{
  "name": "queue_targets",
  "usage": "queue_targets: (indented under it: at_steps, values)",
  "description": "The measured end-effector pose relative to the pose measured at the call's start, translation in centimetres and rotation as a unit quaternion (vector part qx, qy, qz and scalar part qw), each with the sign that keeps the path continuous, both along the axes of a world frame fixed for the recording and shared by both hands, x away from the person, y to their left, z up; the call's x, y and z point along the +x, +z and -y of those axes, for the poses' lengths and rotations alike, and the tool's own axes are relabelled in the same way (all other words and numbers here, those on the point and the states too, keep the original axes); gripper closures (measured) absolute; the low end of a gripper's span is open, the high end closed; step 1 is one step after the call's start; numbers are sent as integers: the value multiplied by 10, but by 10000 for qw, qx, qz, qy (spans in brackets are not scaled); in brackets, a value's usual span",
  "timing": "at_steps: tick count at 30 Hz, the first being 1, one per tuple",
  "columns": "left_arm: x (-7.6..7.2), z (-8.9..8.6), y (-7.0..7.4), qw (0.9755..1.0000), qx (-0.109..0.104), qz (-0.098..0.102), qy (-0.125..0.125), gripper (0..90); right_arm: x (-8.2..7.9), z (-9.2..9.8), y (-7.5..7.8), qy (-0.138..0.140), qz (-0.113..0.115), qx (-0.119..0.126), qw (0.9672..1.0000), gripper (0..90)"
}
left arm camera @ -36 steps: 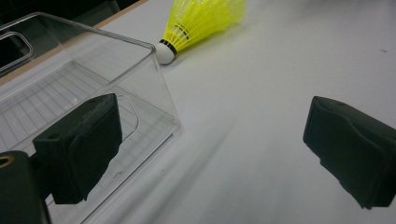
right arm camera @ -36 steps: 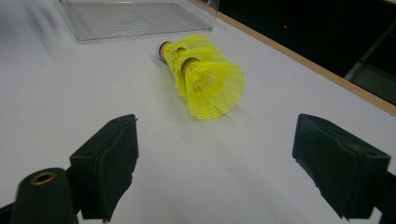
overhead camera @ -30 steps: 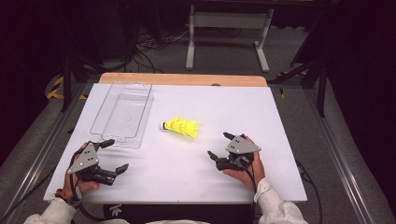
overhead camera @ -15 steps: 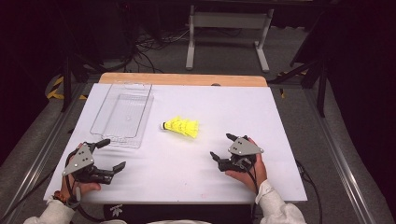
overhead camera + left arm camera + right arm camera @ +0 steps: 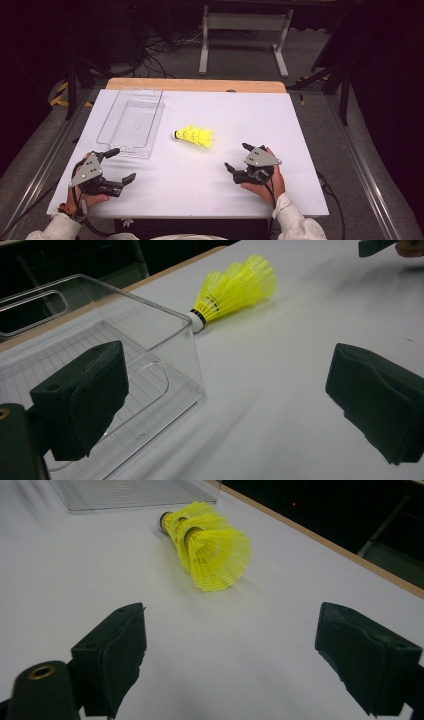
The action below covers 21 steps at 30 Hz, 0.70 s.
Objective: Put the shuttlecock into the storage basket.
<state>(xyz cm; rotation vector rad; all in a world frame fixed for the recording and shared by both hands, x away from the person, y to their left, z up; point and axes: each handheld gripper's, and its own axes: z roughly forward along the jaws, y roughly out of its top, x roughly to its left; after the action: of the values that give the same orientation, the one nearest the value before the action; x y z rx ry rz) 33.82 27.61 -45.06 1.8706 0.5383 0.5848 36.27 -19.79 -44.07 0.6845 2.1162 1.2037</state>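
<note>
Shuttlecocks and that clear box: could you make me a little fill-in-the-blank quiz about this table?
1. The shuttlecocks are coloured ____.
2. They lie on the white table, ____ the clear box, not in it.
3. The jaws of the left gripper and the right gripper stand ____, with nothing between them.
4. In the high view, the box lies nearer the ____ gripper.

Missing words: yellow; beside; open; left
</note>
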Motion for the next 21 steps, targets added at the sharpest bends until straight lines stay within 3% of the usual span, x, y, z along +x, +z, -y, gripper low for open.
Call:
queue_targets:
  at_steps: [7,11,21]
  values:
    - [-2,-1,-1,10000,41,-31,-3,46,3,-11,-2,130,-87,16,9999,129]
    - [-3,-2,-1,10000,86,-26,-26,48,6,-19,-6,191,-97,-161,9996,137]
    - [2,4,-2,9998,90,-34,-176,49,15,-34,-11,351,-319,-263,9985,178]
